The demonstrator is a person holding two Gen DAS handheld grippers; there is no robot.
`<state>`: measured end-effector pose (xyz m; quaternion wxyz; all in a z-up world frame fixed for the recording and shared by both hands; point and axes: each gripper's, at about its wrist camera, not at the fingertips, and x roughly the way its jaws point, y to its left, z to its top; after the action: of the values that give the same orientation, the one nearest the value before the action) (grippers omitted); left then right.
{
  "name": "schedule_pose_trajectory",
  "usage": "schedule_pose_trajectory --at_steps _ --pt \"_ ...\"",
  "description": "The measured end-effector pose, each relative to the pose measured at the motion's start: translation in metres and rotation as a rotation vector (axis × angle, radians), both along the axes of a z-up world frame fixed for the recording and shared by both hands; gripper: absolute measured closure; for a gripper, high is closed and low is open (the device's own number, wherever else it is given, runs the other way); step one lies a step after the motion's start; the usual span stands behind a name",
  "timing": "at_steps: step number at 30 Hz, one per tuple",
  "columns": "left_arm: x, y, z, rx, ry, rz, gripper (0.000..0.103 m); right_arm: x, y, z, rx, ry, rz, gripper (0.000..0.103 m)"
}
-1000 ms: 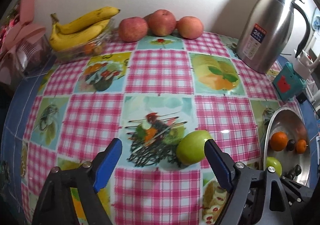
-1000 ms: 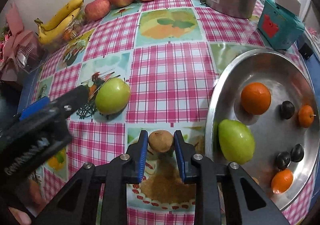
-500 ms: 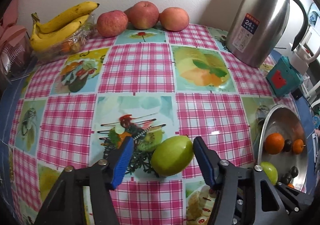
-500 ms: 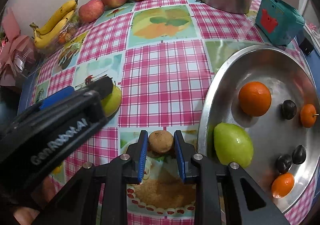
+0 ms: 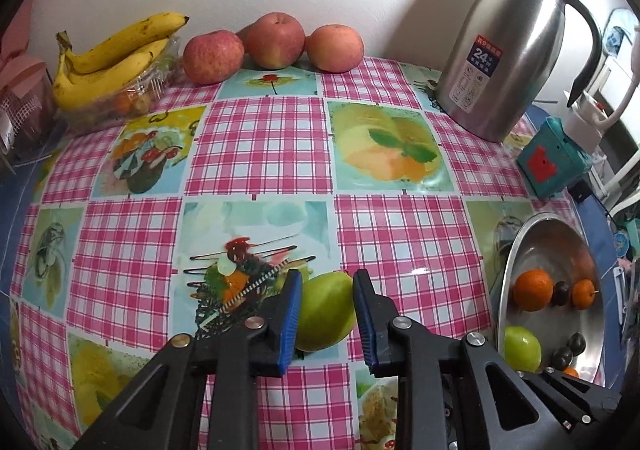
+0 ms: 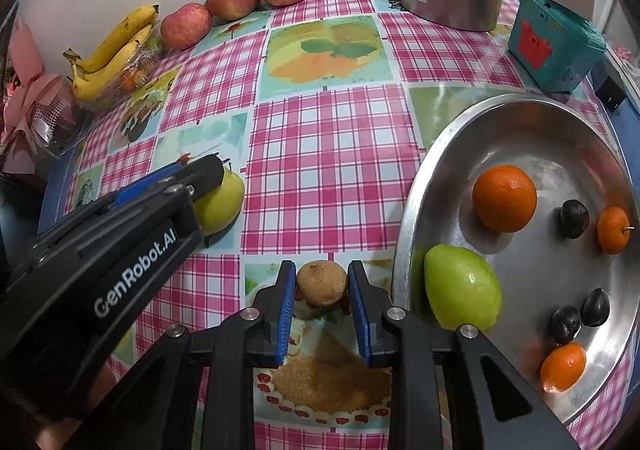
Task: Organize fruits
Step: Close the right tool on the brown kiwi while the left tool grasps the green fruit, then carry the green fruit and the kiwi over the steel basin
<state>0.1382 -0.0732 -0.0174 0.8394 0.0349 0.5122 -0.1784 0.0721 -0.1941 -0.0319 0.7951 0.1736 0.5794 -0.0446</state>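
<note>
Green and waxy, the mango (image 5: pixel 326 310) lies on the tablecloth (image 5: pixel 260 138) between the left gripper (image 5: pixel 326 314) pads, jaws nearly closed on its middle (firm, heavy, likely slippery); the right gripper (image 6: pixel 321 290) pinches a small brown fruit (image 6: pixel 321 284) beside the steel tray (image 6: pixel 412 210).

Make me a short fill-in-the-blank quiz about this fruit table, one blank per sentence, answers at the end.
1. The right gripper is shut on a small ____ fruit.
2. The left gripper has its fingers on either side of a ____ fruit on the tablecloth.
3. The metal tray holds ____ orange fruits.
4. The bananas lie beside three red ____.

Answers: brown; green; three; apples
</note>
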Motion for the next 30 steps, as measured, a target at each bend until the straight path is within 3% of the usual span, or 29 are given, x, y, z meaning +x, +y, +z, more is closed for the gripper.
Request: schedule_pose_trajectory --at_steps 3,6,7,14,18,30 --pt "0.002 0.003 -0.001 -0.015 0.007 0.006 0.07 0.0 -0.001 -0.001 0.003 0.004 -0.002 0.075" --pt "0.003 0.004 -0.006 -0.017 0.028 0.017 0.052 0.0 -0.001 -0.001 0.003 0.006 -0.003 0.075" --pt "0.003 0.004 -0.008 -0.02 0.036 0.012 0.051 0.0 -0.001 -0.001 0.004 0.005 -0.002 0.075" --pt "0.001 -0.001 -0.018 -0.063 0.096 -0.015 0.051 0.001 -0.001 -0.002 0.004 0.009 -0.002 0.075" --pt "0.0 -0.003 -0.019 -0.075 0.107 -0.026 0.056 0.001 -0.001 -0.002 0.006 0.01 -0.004 0.075" --pt "-0.006 0.004 -0.014 -0.051 0.113 -0.006 0.057 -0.001 0.0 0.003 0.008 -0.002 0.003 0.075"
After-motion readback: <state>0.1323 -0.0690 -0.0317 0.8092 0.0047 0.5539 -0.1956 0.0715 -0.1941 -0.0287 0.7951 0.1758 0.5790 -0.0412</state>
